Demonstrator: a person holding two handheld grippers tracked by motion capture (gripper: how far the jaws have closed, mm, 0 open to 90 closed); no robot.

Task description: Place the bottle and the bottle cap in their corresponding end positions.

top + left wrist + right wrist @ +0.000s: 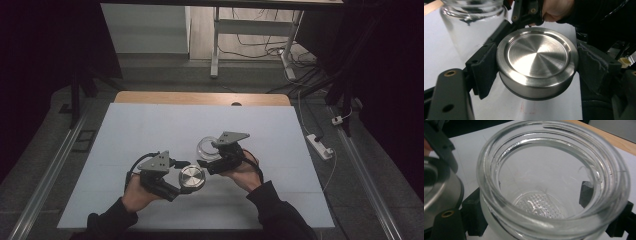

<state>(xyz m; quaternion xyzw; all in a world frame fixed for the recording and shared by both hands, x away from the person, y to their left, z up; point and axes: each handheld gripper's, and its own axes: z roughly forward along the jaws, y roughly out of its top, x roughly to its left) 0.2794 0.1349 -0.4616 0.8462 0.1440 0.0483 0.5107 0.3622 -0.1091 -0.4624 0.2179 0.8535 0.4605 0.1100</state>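
A round brushed-steel lid (537,62) sits between the black pads of my left gripper (537,66), which is shut on its rim; from above the lid (192,178) shows just right of the left gripper (186,181). A clear glass jar (551,185) with an open mouth and dimpled bottom is clamped between the pads of my right gripper (531,207). In the high view the jar (208,147) stands a little beyond and right of the lid, with the right gripper (209,159) shut on it. The jar (471,25) rises at the upper left of the left gripper view.
A white mat (150,130) covers the table, with a strip of wood (200,98) along the far edge. A white power strip (320,145) and cables lie on the floor to the right. Desk legs (215,45) stand beyond the table.
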